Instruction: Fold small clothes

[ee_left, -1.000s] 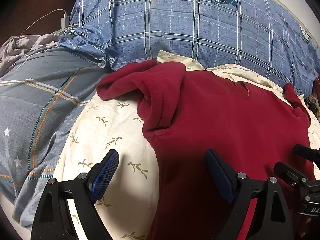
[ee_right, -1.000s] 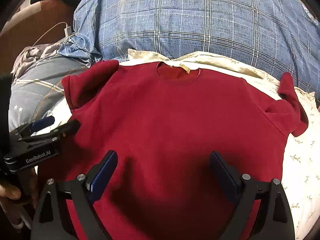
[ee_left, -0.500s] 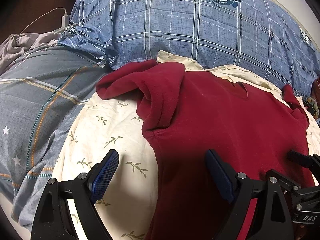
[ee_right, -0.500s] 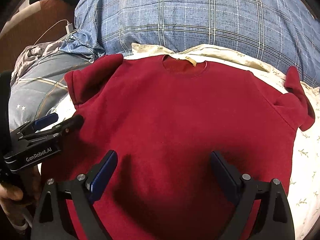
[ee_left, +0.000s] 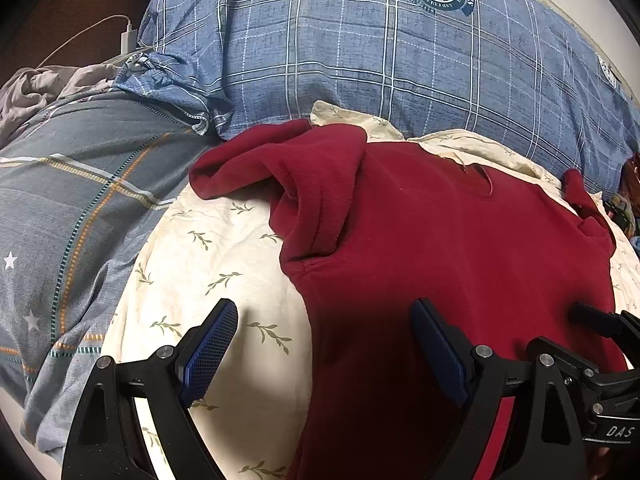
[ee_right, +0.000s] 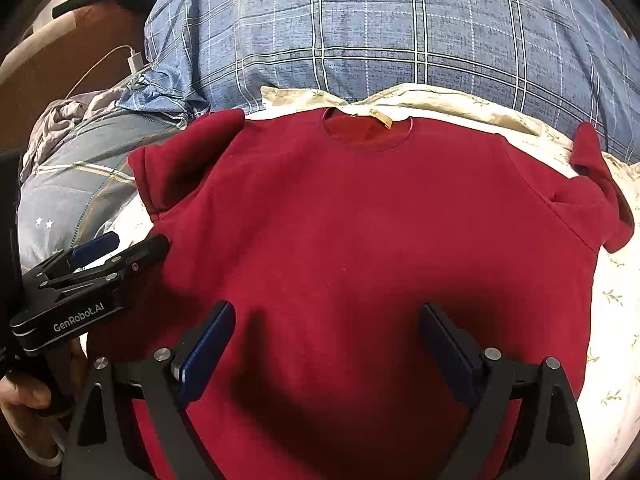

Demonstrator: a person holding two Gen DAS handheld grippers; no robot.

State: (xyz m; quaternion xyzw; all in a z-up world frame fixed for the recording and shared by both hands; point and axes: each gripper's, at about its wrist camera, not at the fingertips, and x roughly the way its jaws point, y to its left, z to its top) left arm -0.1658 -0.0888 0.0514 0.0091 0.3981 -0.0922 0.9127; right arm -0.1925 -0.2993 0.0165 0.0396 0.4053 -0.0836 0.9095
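A dark red short-sleeved shirt [ee_right: 360, 220] lies spread flat, collar away from me, on a cream leaf-print sheet [ee_left: 208, 264]. It also shows in the left wrist view [ee_left: 440, 240], where its left sleeve [ee_left: 304, 176] is bunched and folded over. My left gripper [ee_left: 324, 348] is open and empty, straddling the shirt's left side edge near the hem. My right gripper [ee_right: 326, 344] is open and empty above the shirt's lower middle. The left gripper also shows in the right wrist view [ee_right: 116, 244], and the right gripper's body sits at the left wrist view's right edge [ee_left: 592, 320].
A large blue plaid duvet [ee_right: 400, 40] is piled behind the shirt. A grey plaid pillow with stars [ee_left: 60, 216] lies to the left. A white charger and cable [ee_left: 128, 36] and crumpled grey cloth [ee_left: 36, 88] lie at the far left.
Both grippers have drawn back slightly toward the shirt's hem, still open. The right gripper has shifted further into the left wrist view. The shirt has not moved.
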